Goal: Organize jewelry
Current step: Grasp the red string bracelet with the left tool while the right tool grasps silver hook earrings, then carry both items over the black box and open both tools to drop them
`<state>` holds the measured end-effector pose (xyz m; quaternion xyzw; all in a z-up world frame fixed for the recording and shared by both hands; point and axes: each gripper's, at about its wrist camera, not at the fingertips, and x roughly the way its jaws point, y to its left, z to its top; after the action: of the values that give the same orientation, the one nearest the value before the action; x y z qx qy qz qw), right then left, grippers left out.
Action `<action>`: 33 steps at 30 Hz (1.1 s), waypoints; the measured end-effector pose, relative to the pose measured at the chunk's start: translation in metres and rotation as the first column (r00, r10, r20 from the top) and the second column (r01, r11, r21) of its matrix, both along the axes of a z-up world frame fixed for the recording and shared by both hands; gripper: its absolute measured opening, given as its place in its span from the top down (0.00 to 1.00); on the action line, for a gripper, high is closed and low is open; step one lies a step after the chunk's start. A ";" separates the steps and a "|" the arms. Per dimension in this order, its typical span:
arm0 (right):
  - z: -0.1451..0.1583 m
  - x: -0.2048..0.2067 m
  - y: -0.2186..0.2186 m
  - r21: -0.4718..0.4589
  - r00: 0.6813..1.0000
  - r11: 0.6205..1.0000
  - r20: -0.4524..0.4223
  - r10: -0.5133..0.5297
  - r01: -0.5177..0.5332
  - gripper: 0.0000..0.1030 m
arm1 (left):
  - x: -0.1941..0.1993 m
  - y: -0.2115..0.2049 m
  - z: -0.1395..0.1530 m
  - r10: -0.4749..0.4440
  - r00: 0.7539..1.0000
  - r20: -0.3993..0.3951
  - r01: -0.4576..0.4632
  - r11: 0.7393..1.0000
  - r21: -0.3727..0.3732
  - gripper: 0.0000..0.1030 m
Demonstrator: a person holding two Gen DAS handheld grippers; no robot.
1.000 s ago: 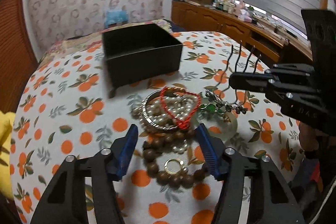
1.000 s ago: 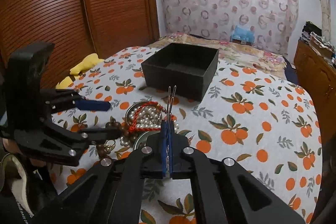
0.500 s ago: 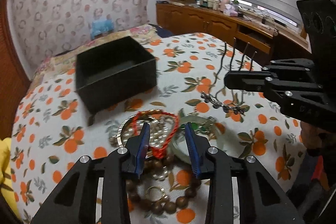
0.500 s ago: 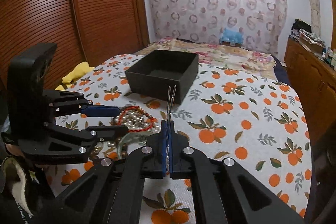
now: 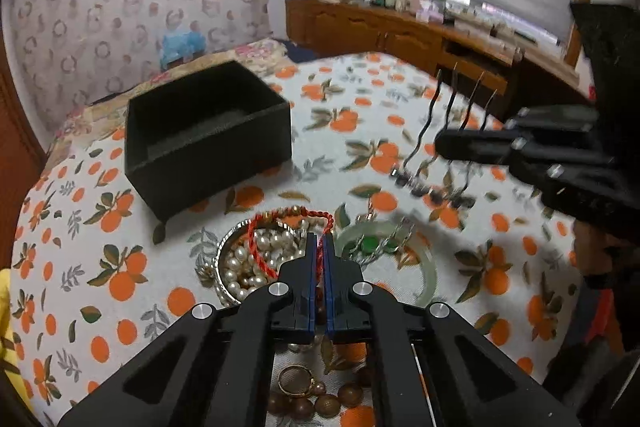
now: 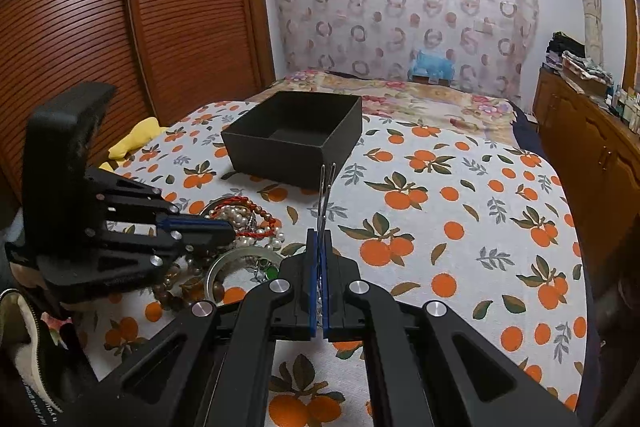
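left tongs (image 5: 319, 251) now closed on red cord bracelet (image 5: 280, 243), wide a second ago. bracelet not yet lifted from jewelry pile on bed (image 5: 400, 99). right tongs (image 6: 319, 251) clamp hair comb (image 5: 448, 131), held aloft. black box (image 5: 208, 135) beyond, looks empty.

Black box (image 5: 208, 135): one. Red cord bracelet (image 5: 264, 247): one. Jade bangle (image 5: 428, 267): one. Gold ring (image 5: 295, 380): one. Hair comb (image 5: 448, 147): one. Grippers: two.
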<state>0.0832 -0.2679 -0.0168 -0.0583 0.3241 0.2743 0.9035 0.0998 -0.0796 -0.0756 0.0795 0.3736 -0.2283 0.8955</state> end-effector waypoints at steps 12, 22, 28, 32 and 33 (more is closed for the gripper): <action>0.029 0.035 0.022 -0.006 0.998 0.999 0.051 0.035 -0.035 0.98 | 0.009 0.033 0.047 0.072 0.993 0.095 -0.063 0.994 -0.095 0.98; 0.061 0.092 0.069 0.006 0.990 0.994 0.093 0.108 -0.109 0.98 | 0.027 0.068 0.076 0.156 0.976 0.152 -0.138 0.983 -0.118 0.98; 0.047 0.136 0.097 -0.057 0.992 0.993 0.069 0.107 -0.103 0.98 | 0.042 0.083 0.081 0.196 0.967 0.161 -0.181 0.978 -0.105 0.98; 0.035 0.156 0.108 -0.112 0.994 0.991 0.071 0.080 -0.072 0.98 | 0.050 0.089 0.080 0.217 0.963 0.161 -0.202 0.974 -0.101 0.98; 0.033 0.162 0.110 -0.124 0.995 0.991 0.078 0.064 -0.054 0.98 | 0.051 0.091 0.079 0.221 0.962 0.158 -0.207 0.973 -0.102 0.98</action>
<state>0.2452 -0.1581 0.0158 -0.1341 0.3012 0.2779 0.9023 0.1511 0.0116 0.0037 0.0197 0.2928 -0.1383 0.9459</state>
